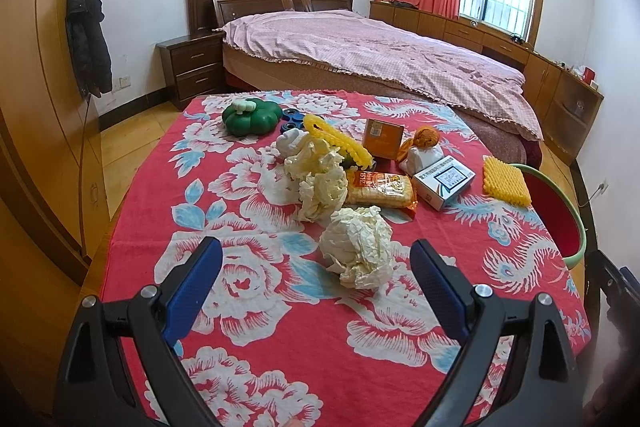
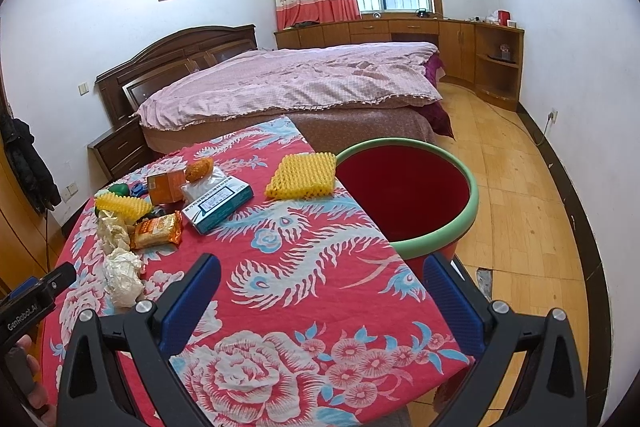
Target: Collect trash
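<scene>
Red bin (image 2: 404, 187) partly hidden by table (image 2: 320, 267), left hand-held gripper (image 1: 316, 275) gaping.

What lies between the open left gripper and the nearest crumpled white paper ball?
Only bare red floral tablecloth separates the left gripper from the crumpled white paper ball, shown in the left wrist view.

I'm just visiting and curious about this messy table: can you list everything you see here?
crumpled paper wads: three, cream, table's near-left
snack packet: one, orange, table centre
white-teal box: one, beside packet
orange box: one, behind packet
foam mesh pad: one, yellow, table edge by bin
foam mesh sleeve: one, yellow, centre
pumpkin-shaped container: one, green, far-left
bin: one, red with green rim, on floor beside table
tablecloth: one, red floral
left tool: open
right tool: open
</scene>
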{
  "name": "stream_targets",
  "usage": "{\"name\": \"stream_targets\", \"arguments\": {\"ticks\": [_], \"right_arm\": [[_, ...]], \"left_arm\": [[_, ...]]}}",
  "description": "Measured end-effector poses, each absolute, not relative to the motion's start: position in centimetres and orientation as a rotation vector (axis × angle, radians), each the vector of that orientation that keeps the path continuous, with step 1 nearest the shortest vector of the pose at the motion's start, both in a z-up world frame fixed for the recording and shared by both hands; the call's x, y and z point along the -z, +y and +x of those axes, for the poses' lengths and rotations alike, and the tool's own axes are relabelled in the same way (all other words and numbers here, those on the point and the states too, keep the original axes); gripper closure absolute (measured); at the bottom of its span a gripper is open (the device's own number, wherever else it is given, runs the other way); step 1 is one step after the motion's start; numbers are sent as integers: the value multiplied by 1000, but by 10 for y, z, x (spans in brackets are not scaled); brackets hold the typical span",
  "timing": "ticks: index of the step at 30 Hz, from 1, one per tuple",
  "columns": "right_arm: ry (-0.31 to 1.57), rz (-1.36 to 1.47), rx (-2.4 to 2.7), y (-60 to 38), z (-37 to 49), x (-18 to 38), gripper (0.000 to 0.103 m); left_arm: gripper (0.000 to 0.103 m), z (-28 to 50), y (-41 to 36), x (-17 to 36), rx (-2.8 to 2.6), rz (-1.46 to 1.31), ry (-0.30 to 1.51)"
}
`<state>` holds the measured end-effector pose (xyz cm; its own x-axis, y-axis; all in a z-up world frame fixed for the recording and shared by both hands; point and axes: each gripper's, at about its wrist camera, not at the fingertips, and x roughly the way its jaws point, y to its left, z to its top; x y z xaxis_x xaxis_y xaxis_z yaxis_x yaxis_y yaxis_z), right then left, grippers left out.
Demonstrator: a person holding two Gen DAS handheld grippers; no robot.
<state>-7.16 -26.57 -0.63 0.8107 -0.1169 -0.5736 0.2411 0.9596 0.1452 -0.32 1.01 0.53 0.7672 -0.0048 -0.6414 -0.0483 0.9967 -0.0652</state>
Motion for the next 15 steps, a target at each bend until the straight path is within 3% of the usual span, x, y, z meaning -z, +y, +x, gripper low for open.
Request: {"name": "stream_targets", "arguments": {"ticks": [15], "right_arm": [[597, 217, 191, -266, -71, 6, 0]], "left_arm": [[8, -3, 10, -5, -24, -81, 697]]}}
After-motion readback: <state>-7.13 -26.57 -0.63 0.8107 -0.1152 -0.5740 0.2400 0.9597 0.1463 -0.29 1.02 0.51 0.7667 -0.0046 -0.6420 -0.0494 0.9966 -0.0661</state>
